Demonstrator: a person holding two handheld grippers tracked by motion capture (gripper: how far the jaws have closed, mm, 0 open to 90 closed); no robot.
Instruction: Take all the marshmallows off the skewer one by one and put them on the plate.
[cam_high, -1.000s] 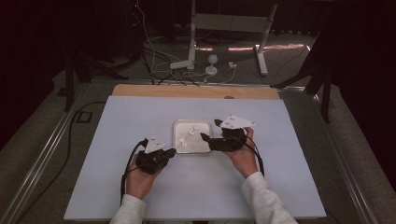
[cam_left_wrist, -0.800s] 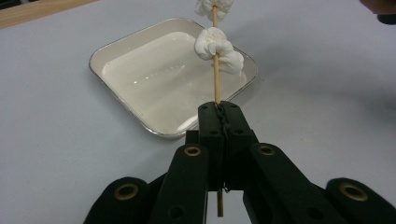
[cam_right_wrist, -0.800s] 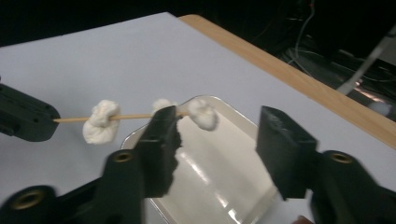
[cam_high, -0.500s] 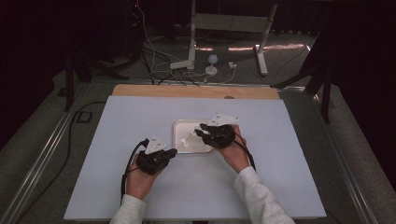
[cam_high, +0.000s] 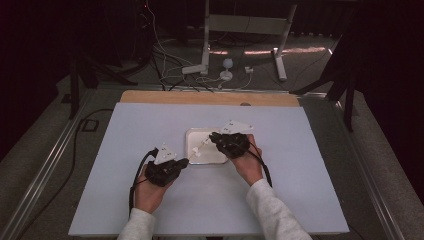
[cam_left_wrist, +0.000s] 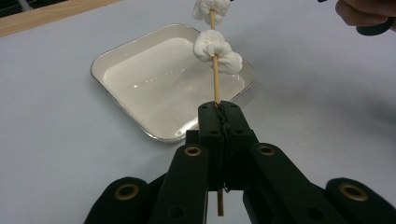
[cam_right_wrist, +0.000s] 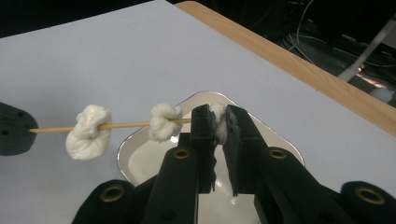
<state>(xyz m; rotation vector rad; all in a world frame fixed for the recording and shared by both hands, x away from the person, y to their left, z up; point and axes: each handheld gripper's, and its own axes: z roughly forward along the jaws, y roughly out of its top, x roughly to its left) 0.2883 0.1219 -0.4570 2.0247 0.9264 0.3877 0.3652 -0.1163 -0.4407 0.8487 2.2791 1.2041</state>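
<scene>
The left tool (cam_left_wrist: 219, 109) clamps a wooden skewer (cam_left_wrist: 215, 81) carrying two marshmallows (cam_left_wrist: 218, 49) above the white tray (cam_left_wrist: 140, 70). The right tool (cam_right_wrist: 217, 122), its jaws just closing, pinches a third marshmallow (cam_right_wrist: 218, 120) at the skewer's tip. Squeezing or pushing off-axis could crush it or snap the stick.

Pale blue tabletop (cam_high: 125, 150) with a wood strip along the far edge; a white square tray (cam_high: 200, 157) sits mid-table. Left gripper (cam_high: 181, 162) is just left of the tray's near corner, clamped on the near end of a thin skewer (cam_high: 200, 148) that runs up and right over the tray, with a small white lump (cam_high: 194, 151) on it. Right gripper (cam_high: 212, 138) is over the tray's right side at the skewer's far end, its jaws having just been closing there; what they pinch is too small to tell.
</scene>
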